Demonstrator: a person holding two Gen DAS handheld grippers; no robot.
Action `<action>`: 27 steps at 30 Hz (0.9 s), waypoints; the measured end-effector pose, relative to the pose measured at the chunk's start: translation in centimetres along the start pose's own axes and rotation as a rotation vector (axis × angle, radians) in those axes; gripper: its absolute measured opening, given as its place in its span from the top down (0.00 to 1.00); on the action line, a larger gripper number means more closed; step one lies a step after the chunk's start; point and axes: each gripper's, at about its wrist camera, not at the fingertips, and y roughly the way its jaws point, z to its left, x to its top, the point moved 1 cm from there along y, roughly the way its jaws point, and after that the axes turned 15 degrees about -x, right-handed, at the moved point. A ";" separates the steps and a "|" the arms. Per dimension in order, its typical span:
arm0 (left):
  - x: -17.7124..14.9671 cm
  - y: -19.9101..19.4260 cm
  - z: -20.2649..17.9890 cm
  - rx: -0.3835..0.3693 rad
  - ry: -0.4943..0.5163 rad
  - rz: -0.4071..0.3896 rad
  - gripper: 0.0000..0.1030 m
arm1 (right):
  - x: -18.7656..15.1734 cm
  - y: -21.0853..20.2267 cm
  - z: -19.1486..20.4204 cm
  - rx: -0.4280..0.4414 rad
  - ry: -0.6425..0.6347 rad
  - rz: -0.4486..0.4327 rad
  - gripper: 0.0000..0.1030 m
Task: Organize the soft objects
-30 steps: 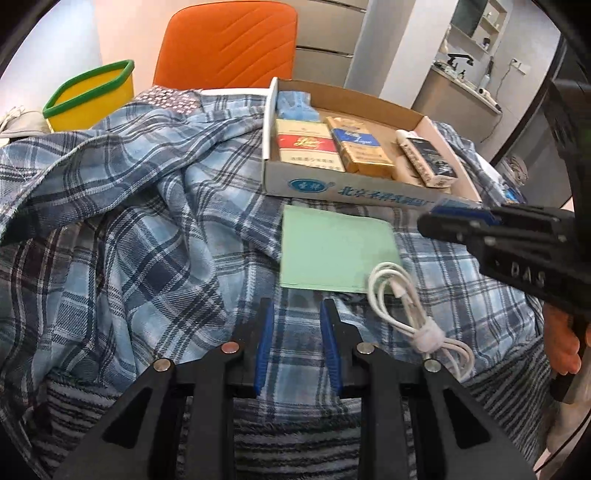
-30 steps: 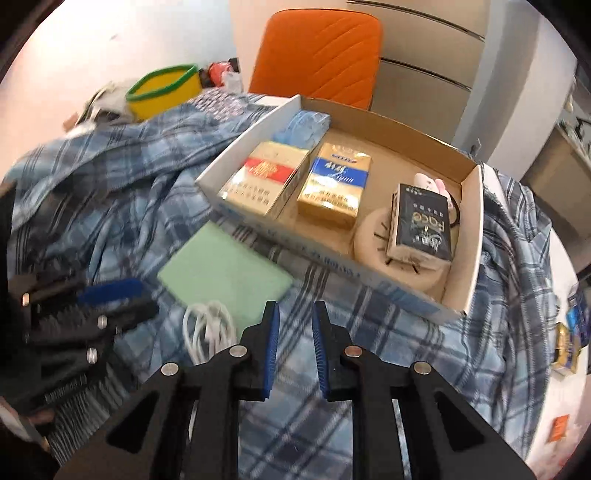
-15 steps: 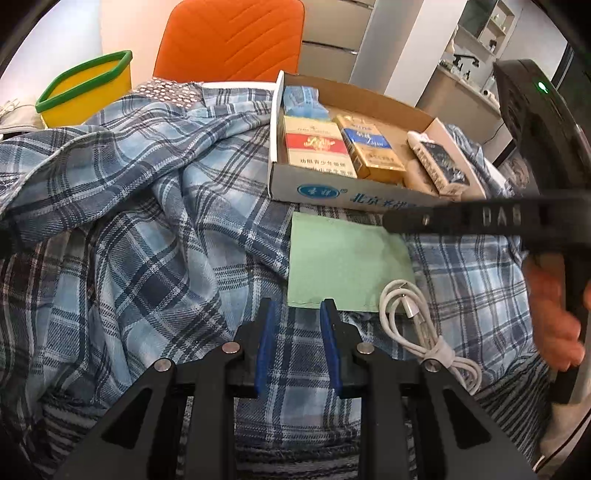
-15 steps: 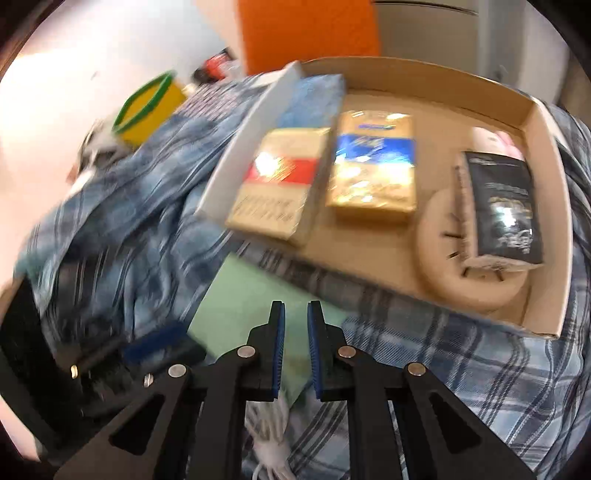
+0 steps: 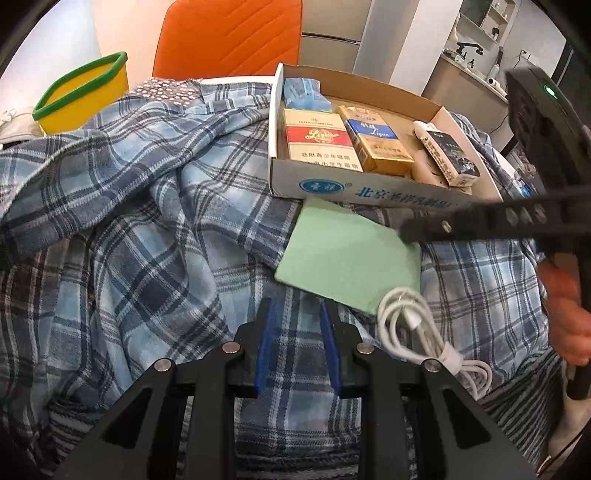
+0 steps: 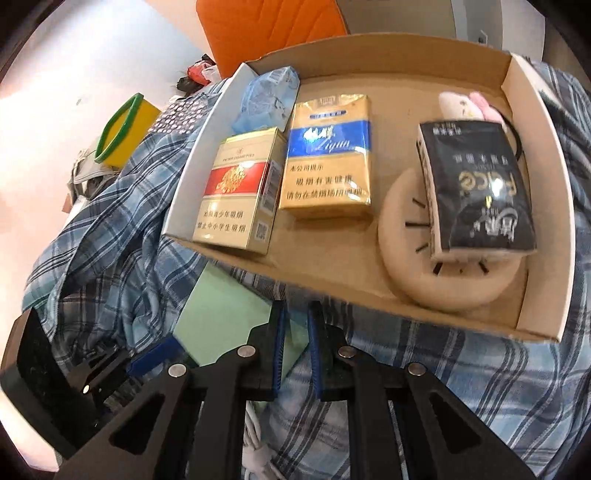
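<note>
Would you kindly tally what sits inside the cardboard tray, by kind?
Cigarette packs: 2, red-and-white, gold-and-blue
Black tissue pack: 1
Round cream pad: 1
Blue bag: 1
Pink-and-white plush: 1
Total: 6

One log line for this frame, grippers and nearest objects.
left gripper: empty over plaid shirt | right gripper: shut, above green cloth

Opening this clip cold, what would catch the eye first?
A shallow cardboard tray sits on a rumpled blue plaid shirt, holding two cigarette packs, a black tissue pack and a round cream pad. Just in front lies a pale green cloth beside a coiled white cable. An orange chair stands behind.
</note>
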 end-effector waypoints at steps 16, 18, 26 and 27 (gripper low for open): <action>1.1 -2.1 -0.1 0.000 0.013 -0.066 0.76 | -7.5 -2.5 3.0 0.106 -0.162 0.009 0.86; 1.0 -2.8 -0.3 0.012 0.024 -0.085 0.70 | -8.4 -4.5 4.0 -0.031 -0.230 -0.136 0.86; 0.6 -6.0 -0.3 0.018 0.015 -0.180 0.29 | -11.6 -6.9 7.7 -0.158 -0.542 -0.270 0.28; 0.6 -6.3 -0.1 0.016 0.008 -0.186 0.29 | -11.8 -6.6 7.9 -0.181 -0.563 -0.271 0.36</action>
